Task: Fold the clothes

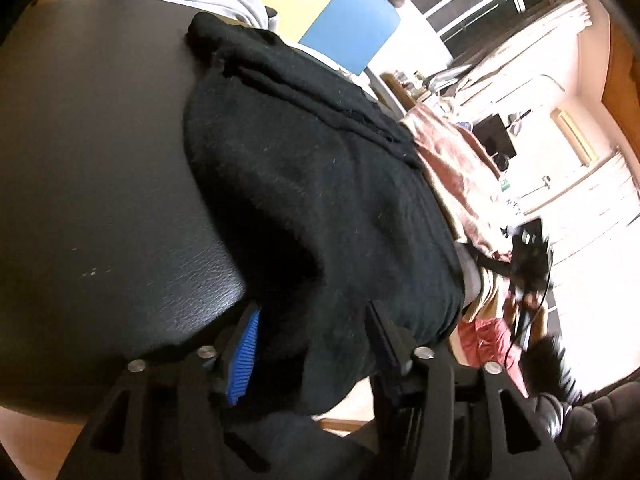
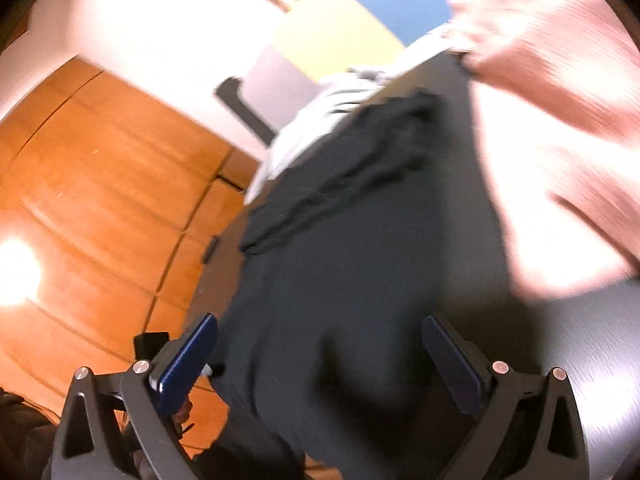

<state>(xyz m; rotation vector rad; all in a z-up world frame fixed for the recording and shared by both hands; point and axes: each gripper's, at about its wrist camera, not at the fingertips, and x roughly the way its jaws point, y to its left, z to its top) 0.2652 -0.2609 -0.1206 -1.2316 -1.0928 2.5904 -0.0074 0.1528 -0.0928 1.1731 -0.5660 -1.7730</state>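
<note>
A black garment [image 1: 320,184] lies across the dark table [image 1: 100,160], bunched into folds at its far end. My left gripper [image 1: 316,350] is open at the garment's near edge, and the cloth bulges between its blue pad [image 1: 242,356] and the other finger. In the right wrist view the same black garment [image 2: 352,272] runs away from my right gripper [image 2: 320,360]. That gripper stands wide open just above the cloth, with nothing pinched. The right wrist view is blurred.
A pink garment [image 2: 560,120] lies beside the black one on the right, and a pale grey one [image 2: 320,120] at the table's far end. Wooden floor [image 2: 100,180] lies to the left below the table's edge. Yellow and blue mats [image 1: 348,20] lie beyond.
</note>
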